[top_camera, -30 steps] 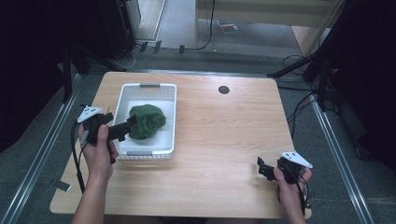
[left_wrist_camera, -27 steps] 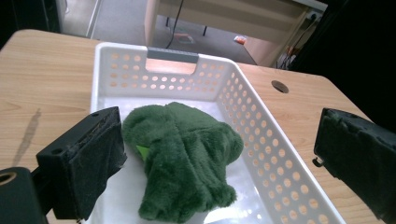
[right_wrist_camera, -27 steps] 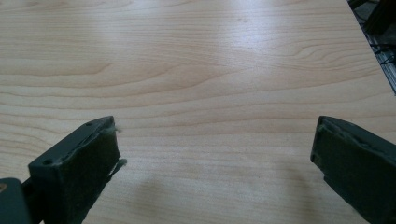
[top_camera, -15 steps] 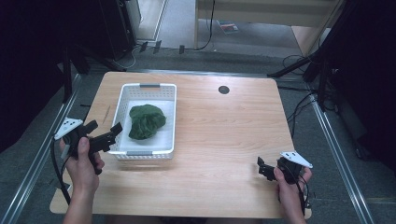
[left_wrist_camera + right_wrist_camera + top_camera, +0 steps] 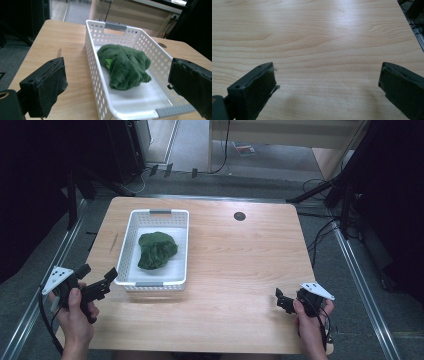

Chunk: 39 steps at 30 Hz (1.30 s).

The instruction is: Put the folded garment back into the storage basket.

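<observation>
My left gripper (image 5: pixel 97 279) hangs with its jaws spread wide and nothing between them, just off the near left corner of the white basket (image 5: pixel 129 237). The green cloth (image 5: pixel 156 249) lies bunched in the middle of that basket (ahead of my jaws, not touching them). My right gripper (image 5: pixel 281 300) is also gaping and empty, low over the bare table (image 5: pixel 240 260), well apart from the cloth.

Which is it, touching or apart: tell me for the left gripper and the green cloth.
Apart. In the left gripper view, the left gripper has its jaws wide open, with the green cloth lying beyond them inside the white basket. The high view agrees.
</observation>
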{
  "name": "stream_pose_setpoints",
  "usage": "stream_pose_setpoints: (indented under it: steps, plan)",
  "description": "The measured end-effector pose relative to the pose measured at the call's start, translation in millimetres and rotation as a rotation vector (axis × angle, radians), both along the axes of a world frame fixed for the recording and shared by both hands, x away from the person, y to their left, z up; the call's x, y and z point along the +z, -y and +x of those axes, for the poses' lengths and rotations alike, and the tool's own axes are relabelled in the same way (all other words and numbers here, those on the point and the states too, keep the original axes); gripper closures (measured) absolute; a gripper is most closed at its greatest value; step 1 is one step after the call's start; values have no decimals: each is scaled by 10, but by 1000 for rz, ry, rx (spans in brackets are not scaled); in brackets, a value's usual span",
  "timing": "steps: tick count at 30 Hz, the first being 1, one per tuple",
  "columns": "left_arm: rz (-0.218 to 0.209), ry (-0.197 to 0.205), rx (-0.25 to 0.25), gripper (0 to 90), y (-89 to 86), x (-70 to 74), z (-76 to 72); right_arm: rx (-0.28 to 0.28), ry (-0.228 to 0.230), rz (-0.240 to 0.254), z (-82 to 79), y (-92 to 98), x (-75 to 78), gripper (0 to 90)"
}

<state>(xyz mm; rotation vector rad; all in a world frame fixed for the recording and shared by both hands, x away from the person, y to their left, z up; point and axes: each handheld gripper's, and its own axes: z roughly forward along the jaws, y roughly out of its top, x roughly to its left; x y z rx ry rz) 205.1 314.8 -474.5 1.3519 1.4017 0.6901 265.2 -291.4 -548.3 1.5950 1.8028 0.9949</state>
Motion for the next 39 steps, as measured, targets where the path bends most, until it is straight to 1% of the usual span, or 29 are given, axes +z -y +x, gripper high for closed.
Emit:
stream_pose_setpoints:
  steps: [1, 3, 4, 6, 7, 9, 11, 12, 13, 14, 15, 16, 17, 19, 22, 23, 24, 26, 27, 29, 31, 34, 35, 38, 39]
  plan:
    - [0, 0, 0, 23, 0, 0, 0, -2, -1, 1, -1, -2, 0, 13]
    - [7, 6, 3, 24, -44, -42, -60, 0, 1, -2, -1, -1, 0, 13]
    - [18, 6, 19, 23, -78, -77, -103, -2, 0, -2, -2, -4, 0, 13]
    - [16, 4, 22, 23, -109, -99, -131, -2, 0, -2, -3, -3, 0, 13]
    - [13, -1, 38, 23, -171, -151, -176, -2, 0, -1, -2, -4, 0, 13]
    - [12, -10, 47, 23, -229, -216, -217, 0, 1, -2, 0, -3, -1, 13]
    - [23, -21, 56, 23, -284, -293, -257, -1, 1, -3, 0, -3, -1, 13]
    - [23, -21, 56, 23, -284, -293, -257, -1, 1, -3, 0, -3, -1, 13]
    - [29, -26, 61, 23, -325, -355, -278, -3, -1, -3, 0, -5, -1, 13]
    - [29, -26, 61, 23, -325, -355, -278, -3, -1, -3, 0, -5, -1, 13]
    - [35, -31, 75, 23, -380, -440, -298, -4, 0, -7, 1, -6, -1, 13]
    - [35, -31, 75, 23, -380, -440, -298, -4, 0, -7, 1, -6, -1, 13]
    - [33, -44, 90, 24, -430, -512, -306, -4, 0, -6, 2, -5, -2, 13]
    - [31, -50, 93, 23, -448, -535, -306, -4, -1, -6, 2, -5, -2, 13]
    - [43, -66, 106, 24, -492, -627, -304, -5, 0, -7, 0, -6, -1, 13]
    - [42, -74, 104, 24, -508, -667, -300, -4, 0, -5, 1, -5, -1, 13]
    - [51, -88, 114, 24, -515, -689, -289, -3, -1, -4, 1, -3, -2, 13]
    - [53, -92, 115, 24, -518, -702, -284, -2, -1, -2, 2, -2, -1, 13]
    - [75, -106, 116, 24, -521, -744, -271, -2, 0, -2, 0, -3, -1, 13]
    - [67, -109, 119, 24, -524, -763, -258, -2, -1, -2, 0, -3, -1, 13]
    - [70, -107, 121, 24, -523, -762, -256, -2, 0, -2, 0, -2, -1, 13]
    - [77, -114, 127, 24, -500, -784, -240, -2, -2, -2, 1, -3, -1, 13]
    - [88, -116, 127, 25, -481, -783, -240, -2, 0, -4, 1, -5, -2, 13]
    - [88, -111, 127, 25, -481, -783, -245, -2, 0, -5, 1, -5, -2, 13]
    - [73, -109, 128, 25, -496, -787, -248, -3, -1, -6, -2, -8, -1, 13]
